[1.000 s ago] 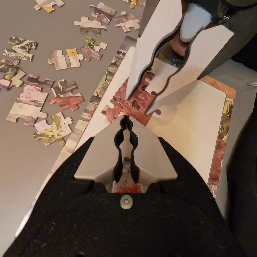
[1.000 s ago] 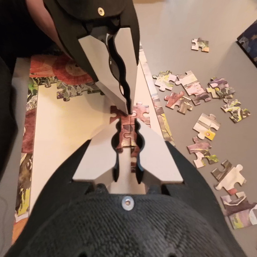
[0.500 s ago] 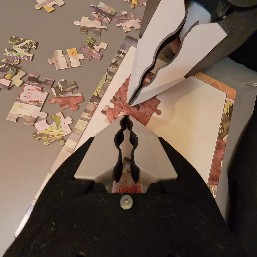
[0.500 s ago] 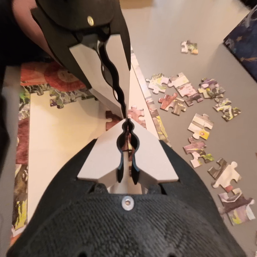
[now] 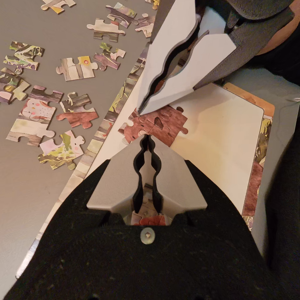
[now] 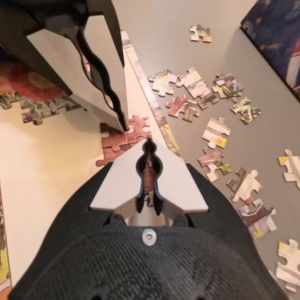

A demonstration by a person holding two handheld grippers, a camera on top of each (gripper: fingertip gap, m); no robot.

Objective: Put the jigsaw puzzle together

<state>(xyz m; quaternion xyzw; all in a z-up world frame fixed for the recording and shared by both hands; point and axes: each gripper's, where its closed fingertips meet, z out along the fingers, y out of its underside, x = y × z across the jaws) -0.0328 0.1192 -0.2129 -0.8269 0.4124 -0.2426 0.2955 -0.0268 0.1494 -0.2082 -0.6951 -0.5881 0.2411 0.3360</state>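
A cluster of joined brown puzzle pieces (image 5: pixel 162 125) lies on the cream puzzle board (image 5: pixel 211 146) near its picture border (image 5: pixel 113 112). My left gripper (image 5: pixel 148 136) is shut and empty, with its tips on the cluster's near edge. My right gripper (image 5: pixel 140 112) comes in from above, shut and empty, with its tips at the cluster's far corner beside the border. In the right wrist view, my right gripper (image 6: pixel 149 139) and left gripper (image 6: pixel 126 129) meet tip to tip over the cluster (image 6: pixel 115 141). Several loose pieces (image 5: pixel 76 69) lie on the grey table.
Joined green and red pieces (image 6: pixel 40 107) fill the board's (image 6: pixel 48 162) far corner. More loose pieces (image 6: pixel 215 133) lie spread on the grey table (image 6: pixel 178 40) beside the board. A dark blue box (image 6: pixel 276 40) sits at the table's far edge. A person's dark sleeve (image 5: pixel 289 162) is on the right. My left and right fingertips are right by each other.
My right gripper went from open astride the brown cluster to shut, and moved its tips to the cluster's corner near the border. My left gripper stayed shut in place.
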